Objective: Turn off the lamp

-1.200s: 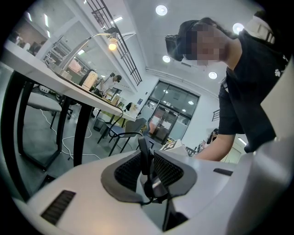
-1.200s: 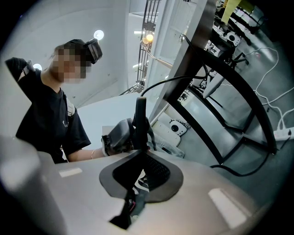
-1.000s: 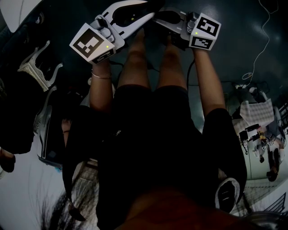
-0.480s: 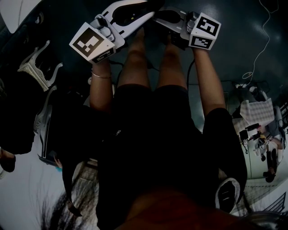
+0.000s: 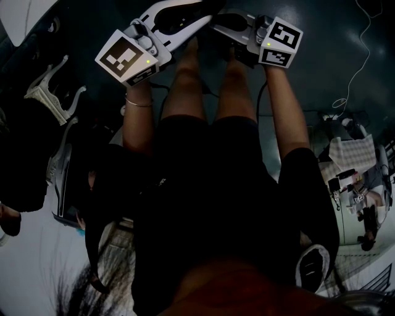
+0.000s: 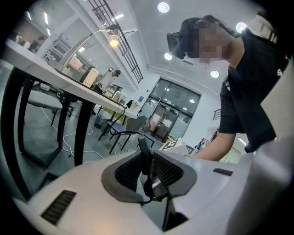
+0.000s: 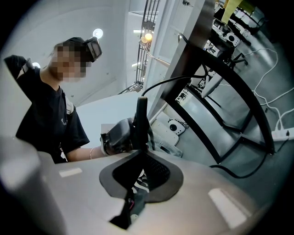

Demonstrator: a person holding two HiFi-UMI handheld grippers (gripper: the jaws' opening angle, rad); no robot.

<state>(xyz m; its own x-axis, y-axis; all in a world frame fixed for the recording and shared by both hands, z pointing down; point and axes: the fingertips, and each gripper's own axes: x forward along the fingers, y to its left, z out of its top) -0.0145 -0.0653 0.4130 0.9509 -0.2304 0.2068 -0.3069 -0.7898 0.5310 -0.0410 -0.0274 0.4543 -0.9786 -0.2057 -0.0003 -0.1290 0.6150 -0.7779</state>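
A desk lamp (image 6: pixel 113 42) with a curved arm glows on a long table (image 6: pixel 46 73) at the upper left of the left gripper view. The same lit bulb (image 7: pixel 148 36) shows above the table frame in the right gripper view. Both grippers are held low in front of the person's legs, away from the lamp. My left gripper (image 5: pixel 200 18) (image 6: pixel 144 149) is shut with nothing between its jaws. My right gripper (image 5: pixel 217 23) (image 7: pixel 141 108) is shut and empty too. Their tips point toward each other over the dark floor.
Black table legs (image 6: pixel 82 124) and chairs (image 6: pixel 126 131) stand ahead of the left gripper. Cables (image 7: pixel 271 114) trail on the floor by the table frame (image 7: pixel 229 87). A white cord (image 5: pixel 358 68) and cluttered gear (image 5: pixel 355 185) lie at the right of the head view.
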